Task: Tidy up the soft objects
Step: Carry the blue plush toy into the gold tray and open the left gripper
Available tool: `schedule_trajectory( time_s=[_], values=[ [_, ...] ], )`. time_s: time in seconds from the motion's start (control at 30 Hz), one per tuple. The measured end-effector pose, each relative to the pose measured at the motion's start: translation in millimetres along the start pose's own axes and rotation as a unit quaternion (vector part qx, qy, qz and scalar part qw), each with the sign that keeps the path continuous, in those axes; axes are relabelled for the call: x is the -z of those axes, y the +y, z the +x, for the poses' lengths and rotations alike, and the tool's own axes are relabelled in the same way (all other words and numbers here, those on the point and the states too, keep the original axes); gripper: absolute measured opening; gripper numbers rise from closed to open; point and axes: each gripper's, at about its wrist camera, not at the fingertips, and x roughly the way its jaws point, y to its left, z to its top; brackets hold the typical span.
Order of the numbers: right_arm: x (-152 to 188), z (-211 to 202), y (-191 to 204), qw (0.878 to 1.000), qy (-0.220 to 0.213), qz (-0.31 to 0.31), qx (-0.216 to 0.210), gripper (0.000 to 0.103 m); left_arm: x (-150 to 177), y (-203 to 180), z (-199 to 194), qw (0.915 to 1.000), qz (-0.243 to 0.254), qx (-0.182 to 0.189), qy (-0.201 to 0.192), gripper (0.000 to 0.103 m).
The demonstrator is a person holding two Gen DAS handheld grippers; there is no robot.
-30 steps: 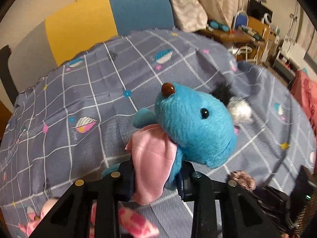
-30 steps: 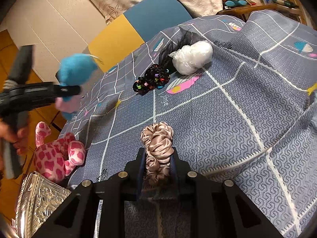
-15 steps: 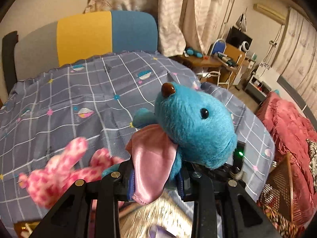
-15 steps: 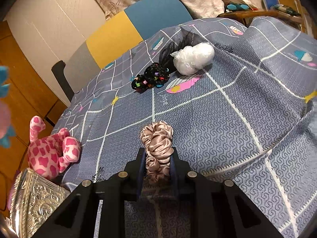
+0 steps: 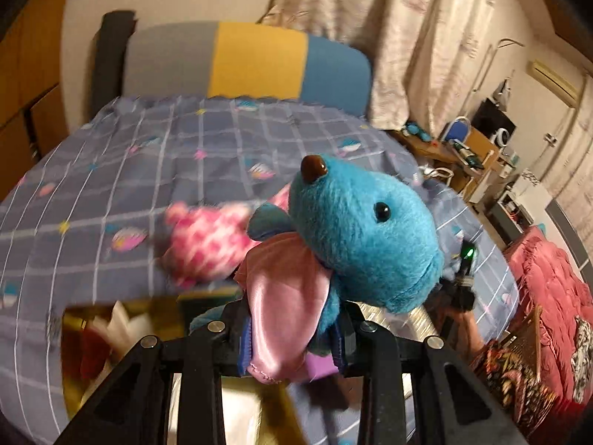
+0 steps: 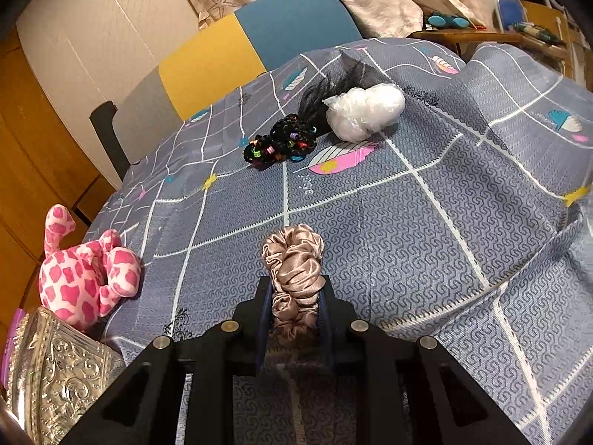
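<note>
While our left gripper point(image 5: 292, 337) keeps its jaws clamped on the blue plush toy point(image 5: 355, 244), the view beneath it has swung from open bedspread a second ago to the gold box point(image 5: 122, 319) at seven o'clock in the left wrist view, its edges blurred by motion; we judge the toy is nearly over its drop-off. Beyond it, at ten o'clock, lies the pink spotted plush point(image 5: 207, 241) on the grey checked bedspread point(image 5: 111, 170). Our right gripper point(image 6: 294, 311) has not shifted: it stays closed on the beige satin scrunchie point(image 6: 294, 270), low over the cloth, with the black beaded scrunchie point(image 6: 281, 144) and white wrapped bundle point(image 6: 365, 111) at twelve o'clock, waiting
</note>
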Motion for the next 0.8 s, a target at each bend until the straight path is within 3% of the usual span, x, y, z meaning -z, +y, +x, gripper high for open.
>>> schedule_trajectory(
  time_s=[0.23,0.47,0.6,0.8],
  values=[
    [-0.1,-0.3,2.5,1.0,0.003,-0.01,0.012,0.023,60.9,28.7,24.7,0.9956,0.013,-0.064,0.068,0.032],
    [-0.2,0.9,5.2,1.0,0.005,-0.017,0.02,0.023,96.2,58.4,51.4,0.9873,-0.008,-0.096,0.126,0.039],
    [-0.1,1.0,6.4,1.0,0.006,-0.019,0.024,0.023,104.5,71.7,49.7,0.9866,-0.049,-0.095,0.123,0.047],
    [-0.8,3.6,12.0,0.999,0.01,-0.034,0.04,0.023,120.2,75.8,33.4,0.9883,-0.117,-0.047,0.086,0.049]
  ],
)
